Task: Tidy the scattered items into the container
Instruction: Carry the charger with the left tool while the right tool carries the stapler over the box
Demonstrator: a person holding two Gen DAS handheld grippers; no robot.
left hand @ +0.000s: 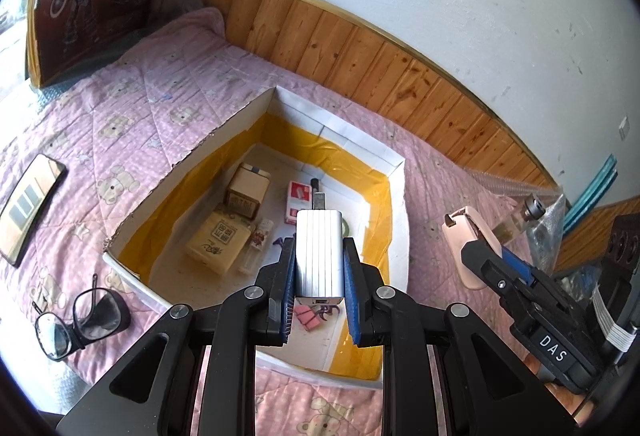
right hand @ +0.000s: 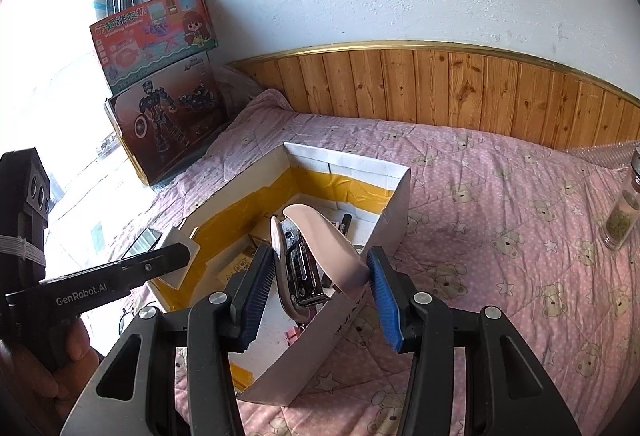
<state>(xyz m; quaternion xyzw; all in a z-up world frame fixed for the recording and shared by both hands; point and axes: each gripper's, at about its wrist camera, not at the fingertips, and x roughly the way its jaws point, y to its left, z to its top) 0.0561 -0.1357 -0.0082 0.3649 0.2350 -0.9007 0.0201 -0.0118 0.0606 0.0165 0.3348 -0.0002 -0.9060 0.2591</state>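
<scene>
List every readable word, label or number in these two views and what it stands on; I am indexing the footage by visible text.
"DAS": on the right gripper body, left wrist view.
"GenRobot.AI": on the left gripper finger, right wrist view.
"Washing Machine": on the pink toy box; its larger Chinese title is too blurred to read.
Chinese print on the tan boxes in the container: too small to read.

A bed covered by a pink quilted bear-print blanket (left hand: 168,84) carries an open white cardboard box with yellow-taped inner walls (left hand: 224,140) mid-bed, a black smartphone (left hand: 30,206) and black-framed glasses (left hand: 76,320) leftward, stacked toy boxes (right hand: 164,124) in the far-left corner, and a clear glass jar (right hand: 624,212) rightward.
</scene>
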